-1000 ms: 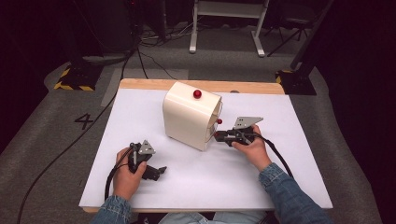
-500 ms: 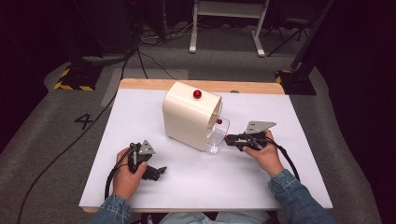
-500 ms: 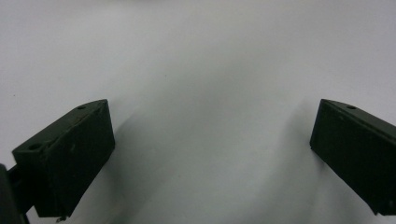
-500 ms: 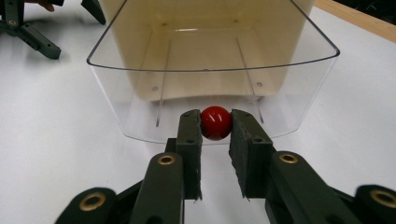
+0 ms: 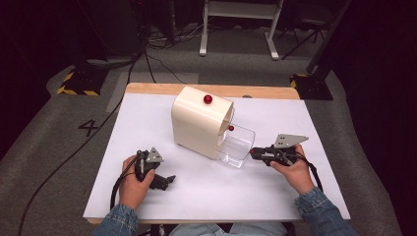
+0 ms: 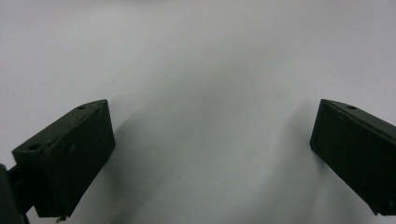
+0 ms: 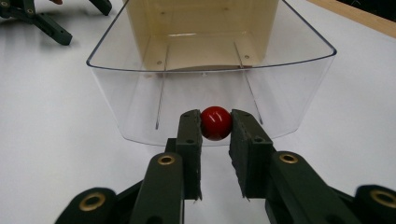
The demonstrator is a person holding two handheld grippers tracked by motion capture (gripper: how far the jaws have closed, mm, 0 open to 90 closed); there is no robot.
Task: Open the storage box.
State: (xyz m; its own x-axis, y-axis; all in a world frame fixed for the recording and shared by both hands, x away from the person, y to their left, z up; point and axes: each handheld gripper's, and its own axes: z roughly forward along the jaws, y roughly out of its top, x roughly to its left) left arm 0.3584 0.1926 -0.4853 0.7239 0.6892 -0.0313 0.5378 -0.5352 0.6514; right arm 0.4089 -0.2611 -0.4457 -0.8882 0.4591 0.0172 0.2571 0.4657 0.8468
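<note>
The right gripper [image 7: 215,135] pinches the red knob [image 7: 215,122] of the clear drawer [image 7: 140,102], its pads pressed on both sides of the ball. In the high view the drawer [image 5: 242,143] sticks out of the cream box [image 5: 196,123] toward four o'clock, with the right gripper [image 5: 253,152] at its outer end. A second red knob [image 5: 208,99] sits on the box's top. The left gripper [image 5: 169,180] rests low on the white table [image 5: 295,118] at about seven o'clock from the box, well apart from it, jaws spread wide with bare tabletop between them.
</note>
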